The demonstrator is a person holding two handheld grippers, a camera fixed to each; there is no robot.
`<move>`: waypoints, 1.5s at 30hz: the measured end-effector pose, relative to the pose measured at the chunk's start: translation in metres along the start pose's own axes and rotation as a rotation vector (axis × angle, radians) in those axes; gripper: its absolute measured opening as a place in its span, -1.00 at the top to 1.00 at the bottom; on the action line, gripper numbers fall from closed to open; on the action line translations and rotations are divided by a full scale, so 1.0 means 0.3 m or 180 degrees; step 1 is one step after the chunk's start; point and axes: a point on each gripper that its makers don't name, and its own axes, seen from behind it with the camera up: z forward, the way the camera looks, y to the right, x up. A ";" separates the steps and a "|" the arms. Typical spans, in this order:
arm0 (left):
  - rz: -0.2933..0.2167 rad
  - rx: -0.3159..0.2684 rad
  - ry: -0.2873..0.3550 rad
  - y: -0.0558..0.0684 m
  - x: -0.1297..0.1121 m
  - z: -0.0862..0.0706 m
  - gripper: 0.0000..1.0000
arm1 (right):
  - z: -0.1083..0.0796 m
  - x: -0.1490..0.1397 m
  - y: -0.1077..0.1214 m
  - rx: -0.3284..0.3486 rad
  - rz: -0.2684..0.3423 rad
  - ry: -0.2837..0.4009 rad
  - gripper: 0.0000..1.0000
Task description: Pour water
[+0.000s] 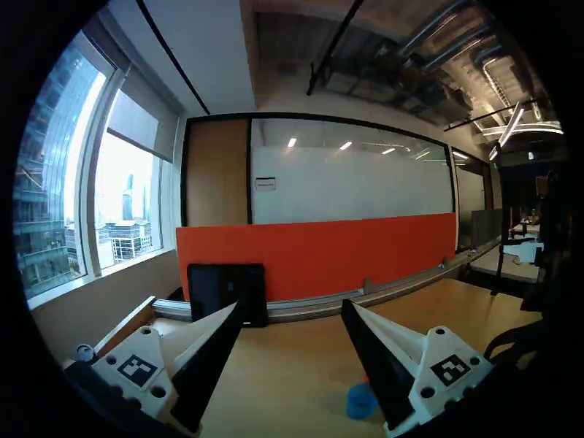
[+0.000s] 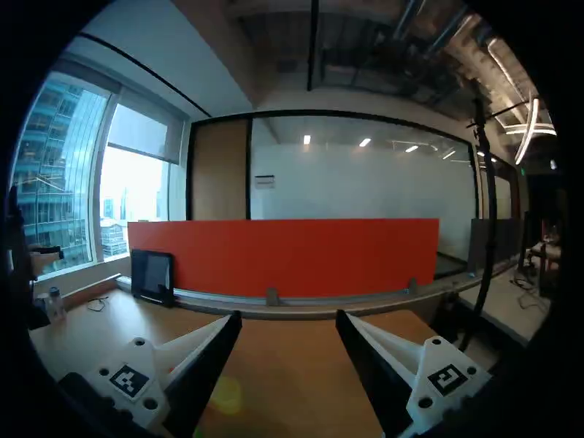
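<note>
**Left gripper view.** At 8 o'clock, by the edge, sits a small capped top [image 1: 84, 352], possibly a bottle; too little shows to confirm. At 7 o'clock a dark tablet [image 1: 226, 292] leans on the orange partition [image 1: 321, 252]. At 6 o'clock the left gripper [image 1: 290, 306] has its fingers spread wide and holds nothing. At 5 o'clock a blue vessel [image 1: 361, 400] stands on the wooden desk [image 1: 292, 379], half hidden by the gripper's finger. Its contents cannot be told.

**Right gripper view.** At 8 o'clock, far out, a clear bottle [image 2: 55, 303] stands upright on the desk, well apart from the gripper. Its fill level is too small to read. The tablet is closer in. At 6 o'clock the right gripper [image 2: 288, 315] is likewise spread and empty.

**Hazards.**
- The blue vessel lies just beside a finger and low in sight, so a careless descent could knock it over.
- A high or off-centre grip could tip the bottle.
- Any spill would run toward the tablet.
</note>
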 end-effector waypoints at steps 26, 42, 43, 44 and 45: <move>0.0009 -0.0651 -0.0174 0.106 0.011 0.059 -0.94 | -0.031 0.061 -0.197 0.0973 -0.0126 0.0012 -1.00; 0.0078 -0.0982 -0.0257 0.187 -0.050 0.076 -0.94 | -0.079 0.038 -0.329 0.1548 -0.0079 -0.0144 -1.00; 0.0077 -0.0999 -0.0267 0.190 -0.055 0.075 -0.94 | -0.083 0.034 -0.334 0.1575 -0.0083 -0.0169 -1.00; 0.0075 -0.1018 -0.0279 0.193 -0.061 0.073 -0.94 | -0.087 0.029 -0.340 0.1606 -0.0087 -0.0196 -1.00; 0.0074 -0.1033 -0.0291 0.195 -0.067 0.072 -0.94 | -0.091 0.025 -0.345 0.1632 -0.0093 -0.0221 -1.00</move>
